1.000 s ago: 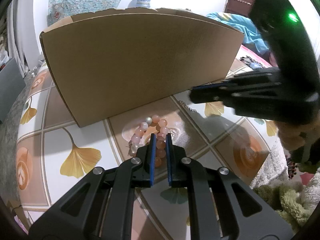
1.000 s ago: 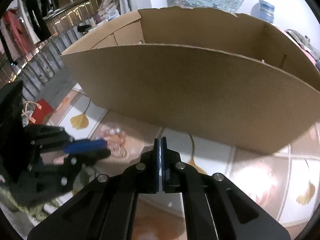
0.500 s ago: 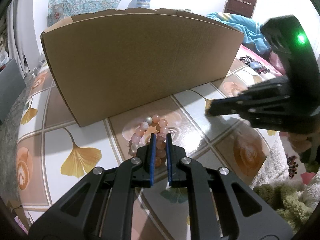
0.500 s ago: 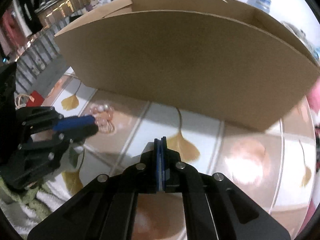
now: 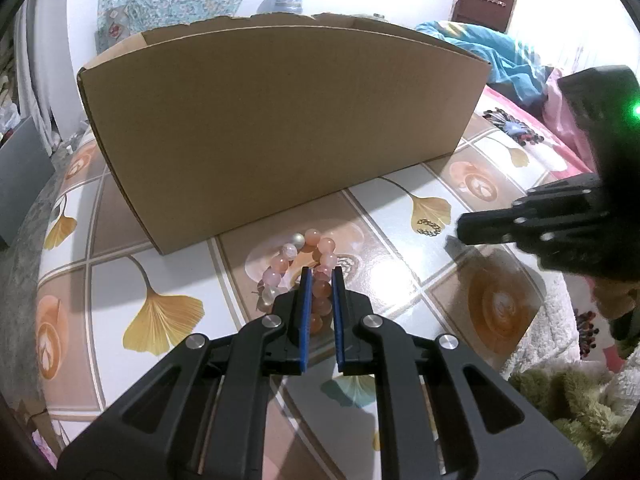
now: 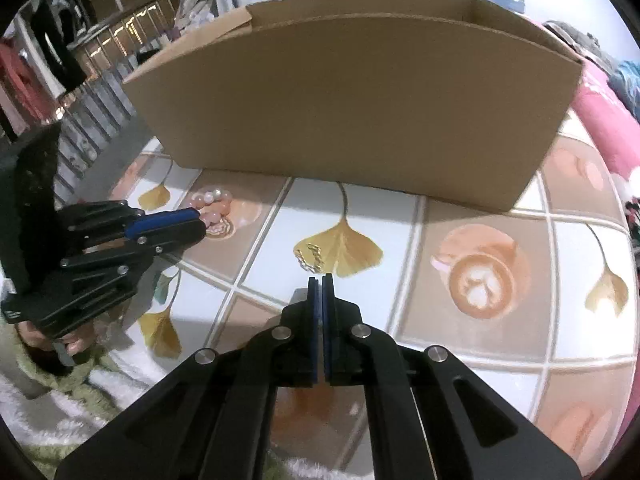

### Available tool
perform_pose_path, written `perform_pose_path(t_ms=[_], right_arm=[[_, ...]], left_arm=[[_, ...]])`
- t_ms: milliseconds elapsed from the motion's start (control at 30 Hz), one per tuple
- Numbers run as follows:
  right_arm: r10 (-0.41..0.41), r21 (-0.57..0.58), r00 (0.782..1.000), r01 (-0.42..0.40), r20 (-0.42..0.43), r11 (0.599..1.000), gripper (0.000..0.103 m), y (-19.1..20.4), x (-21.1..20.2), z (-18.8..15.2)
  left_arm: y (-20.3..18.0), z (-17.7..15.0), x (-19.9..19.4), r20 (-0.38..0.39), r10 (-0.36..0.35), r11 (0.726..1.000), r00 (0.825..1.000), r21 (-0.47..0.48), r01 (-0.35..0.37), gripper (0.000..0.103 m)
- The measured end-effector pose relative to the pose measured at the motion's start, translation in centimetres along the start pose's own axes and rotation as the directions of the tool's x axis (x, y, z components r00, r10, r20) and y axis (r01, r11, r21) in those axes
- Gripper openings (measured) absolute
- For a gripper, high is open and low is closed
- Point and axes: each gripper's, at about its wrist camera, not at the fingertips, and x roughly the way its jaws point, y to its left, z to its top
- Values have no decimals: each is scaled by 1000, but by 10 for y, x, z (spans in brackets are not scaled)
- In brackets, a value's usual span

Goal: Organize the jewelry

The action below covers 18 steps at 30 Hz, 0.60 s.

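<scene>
Your right gripper [image 6: 321, 278] has swung toward the small gold chain [image 6: 310, 258], jaws together, empty. Your left gripper [image 5: 319, 276] clamps the pink bead bracelet [image 5: 298, 258] on the tablecloth; neither piece is in the brown cardboard box [image 5: 280, 120] yet.

No text, label, brand or number can be read on anything in either view.

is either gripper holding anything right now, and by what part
The left gripper is closed on the pink bead bracelet, pinching the near side of the loop. The right gripper is shut and empty, just short of the small chain.
</scene>
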Motion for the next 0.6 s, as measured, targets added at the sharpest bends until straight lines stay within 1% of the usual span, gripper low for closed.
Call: perform_pose_path(t_ms=[167,267,300,333,400,533,600], right_arm=[[-12,-46,999,14,36,999,2,7,9,10],[13,-46,999,-11,35,999,4,8,9,12],[22,-43,999,-20,38,999,11,6,7,11],[23,-41,999,-21,47,999,21,5,4,9],[21,-48,998,-18,64,999,29,5,0,7],[-3,-84,998,9,71,996,29,5,3,8],[-2,-103,997,9,76,995,29,5,7,12]], left_arm=[[-2,1,1,-1,8,1000,1000,5,-8,9],[-2,0,1,-3,8,1000,1000,5,-8,9],[-2,1,2,-3,9,1000,1000,5,-9,9],[-2,1,2,-3,8,1000,1000,5,-8,9],[-2,1,2,-3,8,1000,1000,8,-8,9],[-3,0,3,-4,11,1000,1000,15,-11,9],[-3,0,3,-4,11,1000,1000,13,-11,9]])
